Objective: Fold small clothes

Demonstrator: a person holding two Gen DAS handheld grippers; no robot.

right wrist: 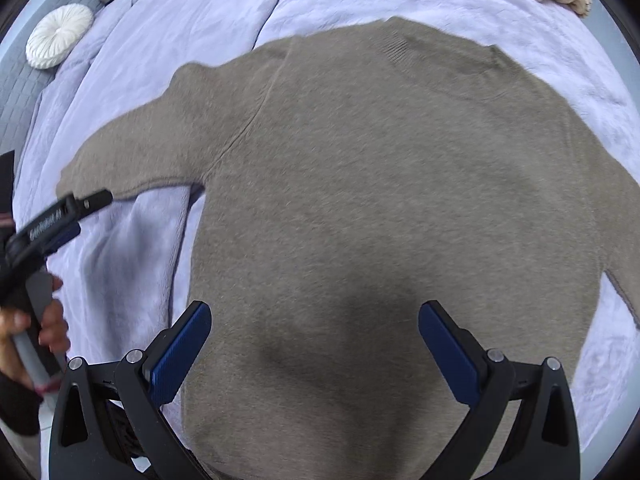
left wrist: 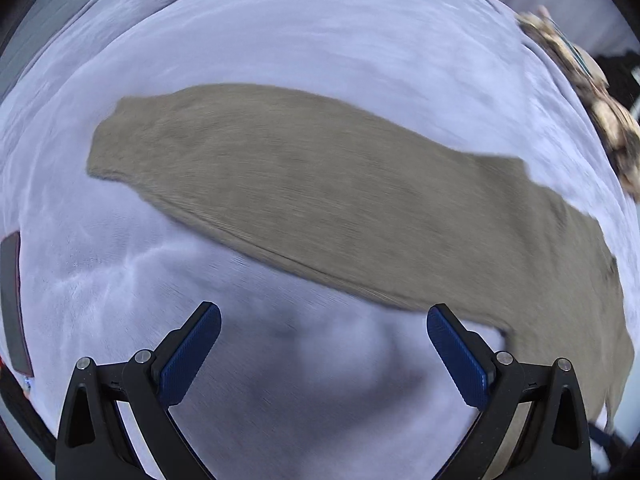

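1. Taupe, fuzzy knit sweater [right wrist: 380,200] lies flat on the lavender plush bedspread [right wrist: 340,0], spread out so the fold lines are easy to reach.
2. The right gripper [right wrist: 314,354] hovers over the body panel, jaws spread wide and empty, with fabric directly ahead and between them.
3. The left gripper [left wrist: 324,354] is likewise released; the sleeve [left wrist: 300,184] stretches just ahead of its jaws, probably the first part to fold inward.

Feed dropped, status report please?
Left gripper and right gripper open, empty. Taupe knit sweater flat on lavender blanket, unfolded. Nothing in the way.
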